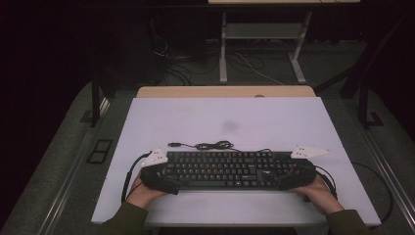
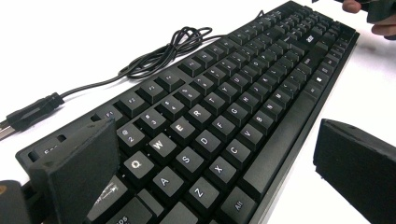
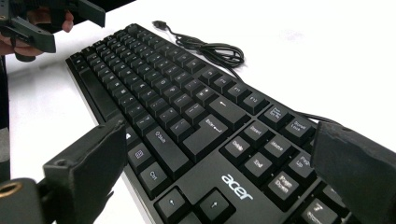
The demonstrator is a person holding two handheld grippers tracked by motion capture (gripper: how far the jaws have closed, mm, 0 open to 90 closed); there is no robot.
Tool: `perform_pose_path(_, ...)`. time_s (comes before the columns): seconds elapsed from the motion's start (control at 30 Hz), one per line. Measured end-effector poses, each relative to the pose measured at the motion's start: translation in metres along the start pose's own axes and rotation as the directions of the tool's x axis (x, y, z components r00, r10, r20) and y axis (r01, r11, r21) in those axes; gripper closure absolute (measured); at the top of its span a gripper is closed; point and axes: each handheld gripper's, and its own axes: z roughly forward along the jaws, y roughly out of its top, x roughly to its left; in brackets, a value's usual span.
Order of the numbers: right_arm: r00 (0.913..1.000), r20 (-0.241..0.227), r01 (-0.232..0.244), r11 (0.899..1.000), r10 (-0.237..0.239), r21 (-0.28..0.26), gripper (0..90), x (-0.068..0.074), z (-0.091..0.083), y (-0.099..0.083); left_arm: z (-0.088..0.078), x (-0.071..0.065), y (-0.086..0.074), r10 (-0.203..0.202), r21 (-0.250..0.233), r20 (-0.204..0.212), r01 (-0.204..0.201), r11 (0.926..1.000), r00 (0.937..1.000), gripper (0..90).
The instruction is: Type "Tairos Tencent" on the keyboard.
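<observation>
Keyboard [image 1: 225,169] lying lengthwise across lower centre of the high view.
Left gripper [image 1: 159,176] and right gripper [image 1: 296,177] spread wide over opposite ends; cable [image 1: 205,145] coiled behind; right end cut off.

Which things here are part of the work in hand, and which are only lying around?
Part of the work:
- black keyboard
- its cable, coiled behind it
- left hand-held gripper, jaws open around the left end
- right hand-held gripper, jaws open around the right end

Lying around:
- white table
- second table behind
- cables on the floor
</observation>
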Motion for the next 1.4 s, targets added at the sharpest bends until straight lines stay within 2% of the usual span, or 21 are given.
perform_pose_path(0.43,0.9996,-0.026,0.013,1.000,-0.013,0.002,3.8,0.005,0.014,0.008,0.005,0.000,0.004,-0.001,-0.006,0.006,0.001,1.0000,1.0000,0.0)
perform_pose_path(0.63,0.9993,-0.035,0.016,1.000,-0.016,0.005,4.4,0.007,0.018,0.011,0.007,0.000,0.007,-0.014,-0.018,0.018,0.015,0.9997,0.9997,0.0)
perform_pose_path(0.87,0.9987,-0.044,0.026,1.000,-0.026,0.003,5.5,0.008,0.023,0.015,0.010,0.000,0.009,-0.009,-0.017,0.017,0.010,0.9998,0.9998,0.0)
perform_pose_path(1.4,0.9963,-0.076,0.043,0.999,-0.041,0.022,7.5,0.013,0.037,0.022,0.014,-0.001,0.012,-0.026,-0.028,0.000,0.026,0.9993,0.9997,0.4)
